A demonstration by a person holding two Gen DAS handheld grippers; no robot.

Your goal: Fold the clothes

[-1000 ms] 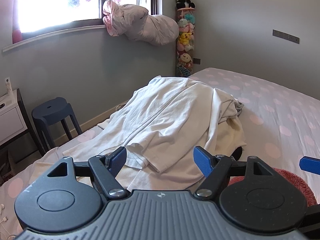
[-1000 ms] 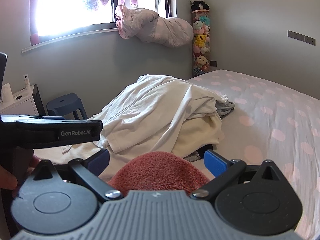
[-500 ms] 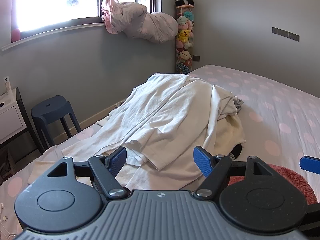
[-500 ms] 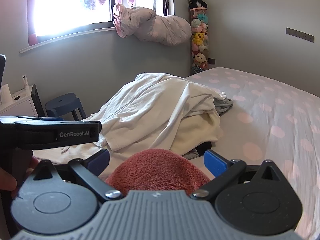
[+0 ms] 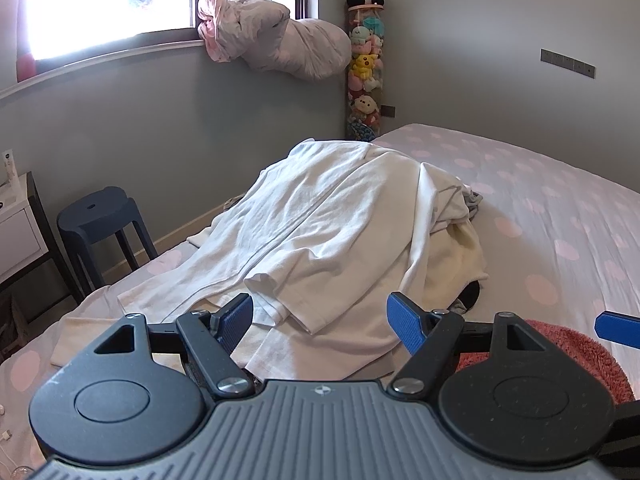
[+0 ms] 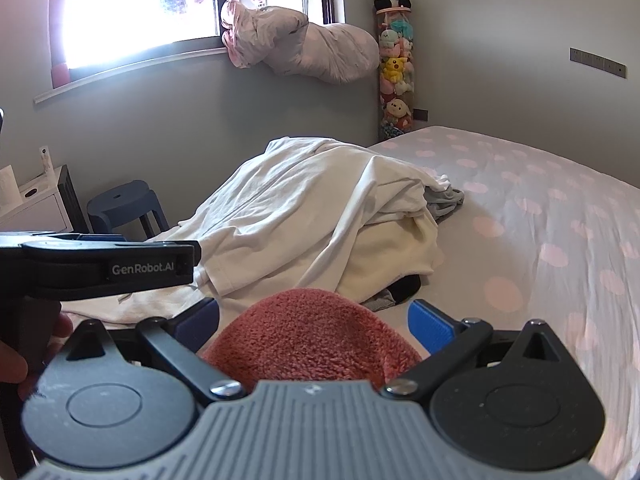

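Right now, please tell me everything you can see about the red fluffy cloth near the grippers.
The red fluffy cloth is a coral-red piece with a looped, terry-like pile. It bulges up in a rounded hump between the open fingers of the right gripper; whether the pads touch it cannot be told. It lies at the near edge of the bed, in front of the white clothes pile. In the left wrist view it appears to the right of the left gripper. Its full shape is hidden.
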